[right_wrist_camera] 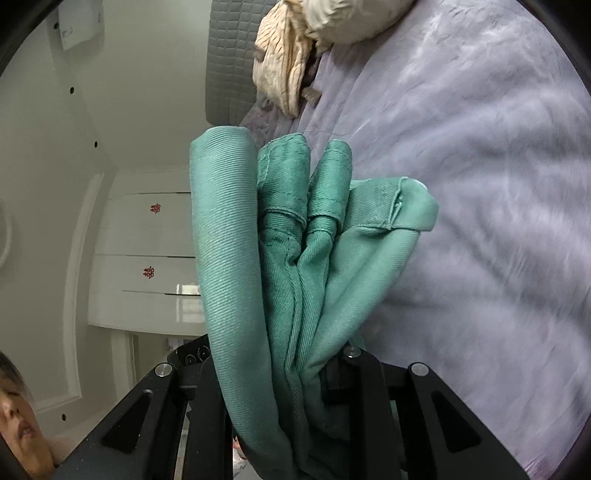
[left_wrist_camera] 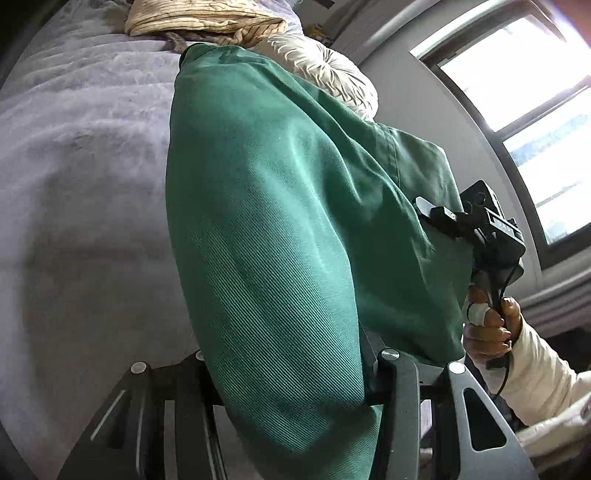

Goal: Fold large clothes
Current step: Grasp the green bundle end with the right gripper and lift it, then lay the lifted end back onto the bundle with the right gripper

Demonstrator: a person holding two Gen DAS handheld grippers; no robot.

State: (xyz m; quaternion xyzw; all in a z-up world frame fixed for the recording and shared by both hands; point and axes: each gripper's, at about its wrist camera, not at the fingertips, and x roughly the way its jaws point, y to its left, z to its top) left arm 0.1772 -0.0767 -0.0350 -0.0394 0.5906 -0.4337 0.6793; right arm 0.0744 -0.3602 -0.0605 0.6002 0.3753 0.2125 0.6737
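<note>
A large green twill garment (left_wrist_camera: 280, 236) hangs between both grippers, above a lavender bed cover (left_wrist_camera: 85, 192). My left gripper (left_wrist_camera: 291, 384) is shut on one end of the green garment, and the cloth hides its fingertips. In the left wrist view the right gripper (left_wrist_camera: 428, 214) grips the garment's far edge at the right, held in a hand. In the right wrist view my right gripper (right_wrist_camera: 291, 373) is shut on a bunch of several folded layers and hems of the garment (right_wrist_camera: 295, 236), which stand up in front of the lens.
The lavender cover (right_wrist_camera: 480, 221) fills the bed. A cream striped cloth (left_wrist_camera: 199, 18) and a cream pleated pillow (left_wrist_camera: 325, 70) lie at the bed's head. A window (left_wrist_camera: 535, 110) is at the right. White drawers (right_wrist_camera: 147, 258) and a padded headboard (right_wrist_camera: 229, 55) stand beyond.
</note>
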